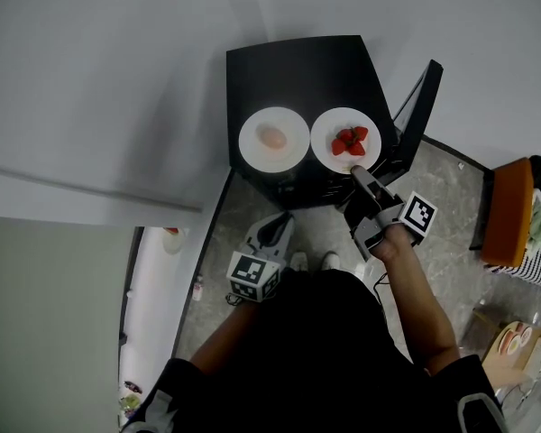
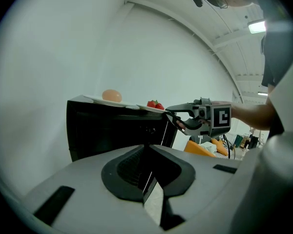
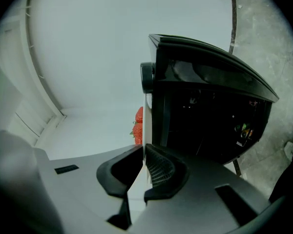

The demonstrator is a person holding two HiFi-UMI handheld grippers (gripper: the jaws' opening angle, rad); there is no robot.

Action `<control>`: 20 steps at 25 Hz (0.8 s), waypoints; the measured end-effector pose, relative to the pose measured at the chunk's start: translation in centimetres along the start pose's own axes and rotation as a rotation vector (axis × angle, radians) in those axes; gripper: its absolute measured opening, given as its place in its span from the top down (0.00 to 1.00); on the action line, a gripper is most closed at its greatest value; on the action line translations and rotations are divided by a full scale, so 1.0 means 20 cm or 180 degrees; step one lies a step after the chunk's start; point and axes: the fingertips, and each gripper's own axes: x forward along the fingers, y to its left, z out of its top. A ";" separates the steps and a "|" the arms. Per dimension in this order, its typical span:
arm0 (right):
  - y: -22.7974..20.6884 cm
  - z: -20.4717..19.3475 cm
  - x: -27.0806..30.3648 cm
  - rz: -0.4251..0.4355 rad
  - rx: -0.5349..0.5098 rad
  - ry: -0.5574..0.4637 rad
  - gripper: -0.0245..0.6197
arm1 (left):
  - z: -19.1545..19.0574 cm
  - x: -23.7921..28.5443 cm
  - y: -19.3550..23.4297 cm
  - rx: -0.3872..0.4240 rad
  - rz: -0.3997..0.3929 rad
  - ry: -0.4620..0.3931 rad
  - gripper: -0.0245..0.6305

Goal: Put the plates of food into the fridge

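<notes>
Your left gripper (image 1: 278,226) hangs low before the fridge (image 1: 298,70), jaws together, empty. Your right gripper (image 1: 357,170) clamps the rim of the strawberry plate (image 1: 325,144) on the fridge top. The second plate (image 1: 252,149) sits just beside it.

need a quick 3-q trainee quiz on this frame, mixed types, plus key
1. True or false: the strawberry plate already sits inside the black fridge.
2. The right hand-held gripper is: A shut on the strawberry plate's rim; B open above the egg plate; C shut on the fridge door.
3. Fill in: the left hand-held gripper, jaws together, holds ____.
Key: 1 false, it is on top; 2 A; 3 nothing.
</notes>
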 end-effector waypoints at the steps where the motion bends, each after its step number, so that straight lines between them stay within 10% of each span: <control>1: 0.00 -0.01 -0.02 0.0011 -0.0002 0.0013 0.90 | 0.00 0.00 -0.01 0.0002 -0.0003 -0.0001 0.93; 20: -0.02 -0.17 -0.33 0.0084 -0.0088 0.0197 0.91 | -0.07 -0.07 -0.12 0.0001 -0.0085 0.0009 0.93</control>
